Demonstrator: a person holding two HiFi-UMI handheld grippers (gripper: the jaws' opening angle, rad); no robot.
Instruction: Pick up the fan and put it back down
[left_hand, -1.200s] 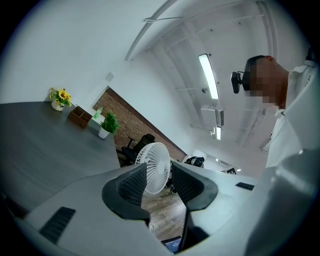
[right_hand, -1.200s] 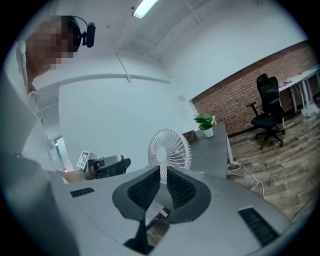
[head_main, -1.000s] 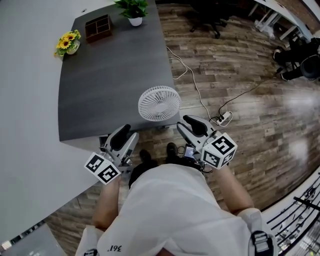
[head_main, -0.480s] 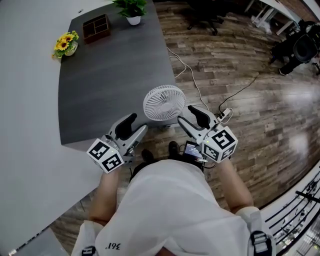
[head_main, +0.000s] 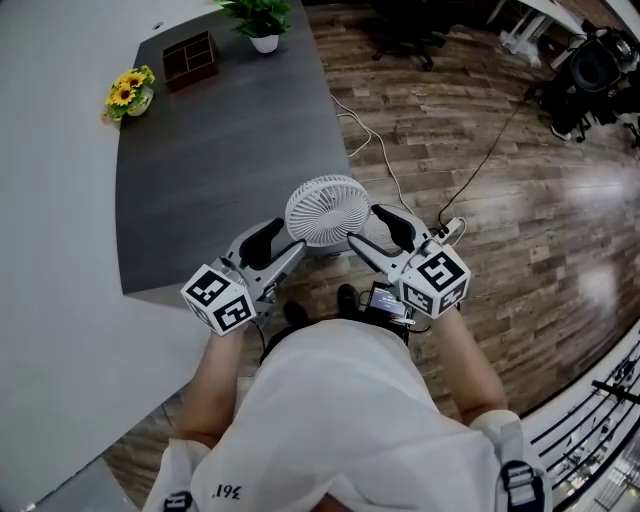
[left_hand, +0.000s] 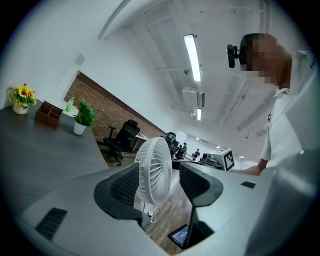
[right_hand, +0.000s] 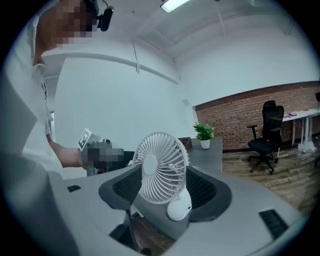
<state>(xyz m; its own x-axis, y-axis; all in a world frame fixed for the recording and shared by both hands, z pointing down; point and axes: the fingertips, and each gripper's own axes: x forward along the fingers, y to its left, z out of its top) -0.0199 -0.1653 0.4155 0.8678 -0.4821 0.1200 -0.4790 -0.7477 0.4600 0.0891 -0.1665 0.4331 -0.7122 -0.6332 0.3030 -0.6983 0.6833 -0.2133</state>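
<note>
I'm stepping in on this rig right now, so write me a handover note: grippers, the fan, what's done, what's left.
Left gripper: open, and its jaws have just been opening. The fan stands between them, but the pads are not pressing on it.
Right gripper: open, jaws also just opening. It sits around the fan from the other side, with no grip.
Fan: upright on the near corner of the dark desk, held by neither gripper.
Done: both grippers are in place at the fan.
Left: close on the fan, lift it, then set it back down.
</note>
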